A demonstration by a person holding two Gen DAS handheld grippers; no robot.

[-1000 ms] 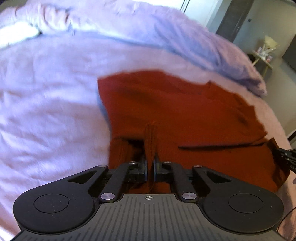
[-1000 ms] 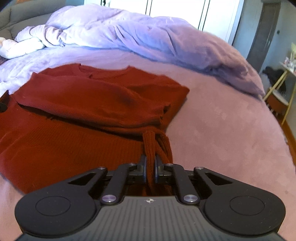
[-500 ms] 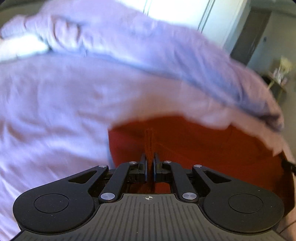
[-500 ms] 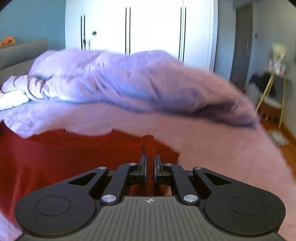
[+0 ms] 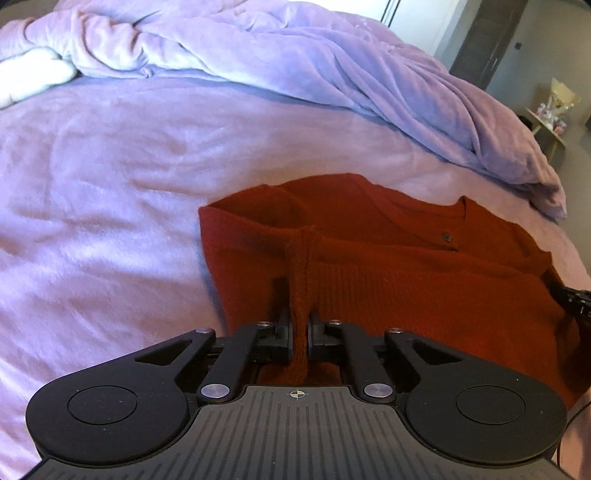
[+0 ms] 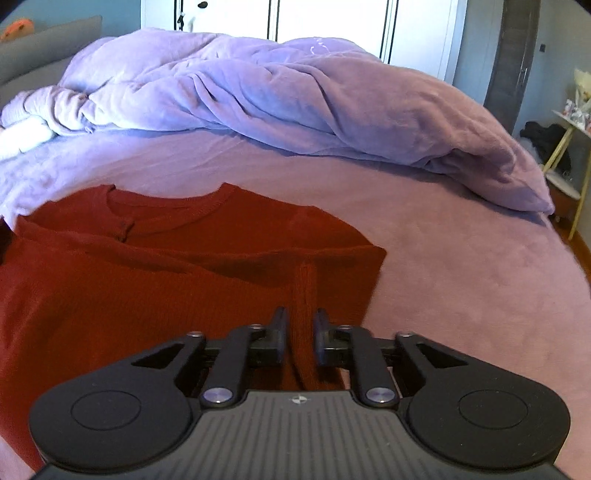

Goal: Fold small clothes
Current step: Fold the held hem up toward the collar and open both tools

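A rust-red knit sweater [image 5: 406,266] lies on the lilac bed, its neckline [image 6: 166,210] towards the far side. Its lower part is doubled up over the body, and the folded edge runs just short of the neckline. My left gripper [image 5: 299,295] is shut on a pinched ridge of the knit at the sweater's left side. In the right wrist view the sweater [image 6: 147,288] fills the lower left. There my right gripper [image 6: 300,314] is shut on a similar ridge near the right corner. Both grippers point down at the bed.
A crumpled lilac duvet [image 5: 332,74] [image 6: 295,99] is heaped across the far side of the bed. A white pillow [image 5: 29,77] lies far left. The bed's edge curves away on the right, with a small side table [image 6: 569,147] and white wardrobe doors [image 6: 332,18] beyond.
Both grippers carried the sweater's lower edge away from me, over the body towards the neckline. The sleeves that lay across the front are now covered by the fold.
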